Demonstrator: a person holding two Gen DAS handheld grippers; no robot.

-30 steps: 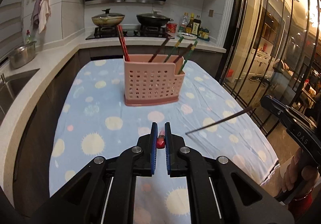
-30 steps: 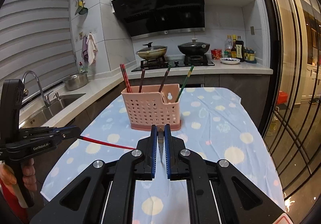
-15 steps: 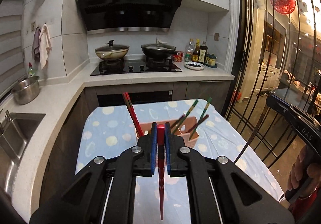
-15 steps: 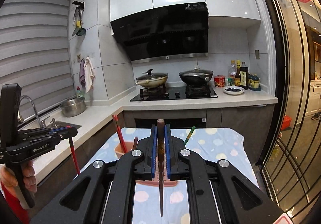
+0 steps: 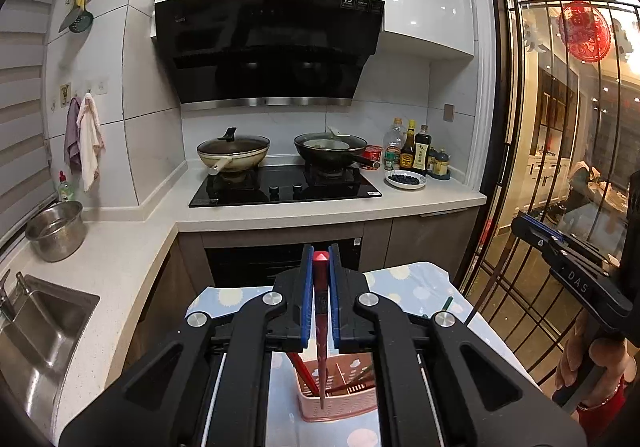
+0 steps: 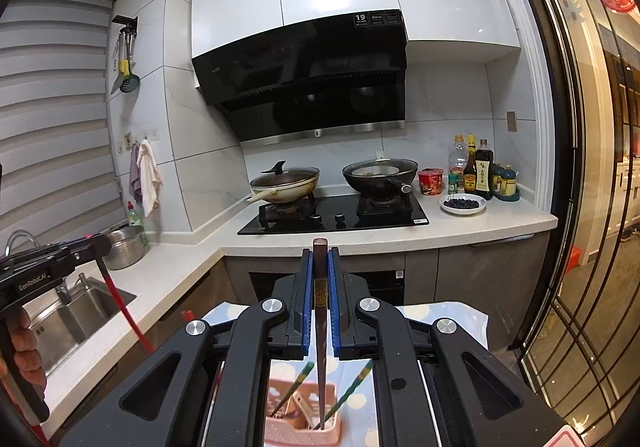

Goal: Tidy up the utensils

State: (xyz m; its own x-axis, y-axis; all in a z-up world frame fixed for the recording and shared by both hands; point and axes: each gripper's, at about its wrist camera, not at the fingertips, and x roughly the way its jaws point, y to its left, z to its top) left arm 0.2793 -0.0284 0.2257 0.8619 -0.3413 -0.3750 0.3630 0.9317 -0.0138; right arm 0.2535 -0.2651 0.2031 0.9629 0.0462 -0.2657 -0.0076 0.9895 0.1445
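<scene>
Pinching a red chopstick (image 5: 320, 311), the left gripper (image 5: 320, 267) is clamping it near the blunt top end, so most of the stick is hanging below the fingers with its tip dangling over the pink holder (image 5: 340, 403). Moving right, the right gripper (image 6: 320, 271) is doing the same with a brown chopstick (image 6: 320, 327), fingers closed tight on its upper section, thin end pointing down into the pink holder (image 6: 304, 431) below. Both sticks are looking light, stiff and kinda slick, so I'm guessing a grip this high is letting them swing or twist; grabbing just under the top seems fine for dropping them in upright.
</scene>
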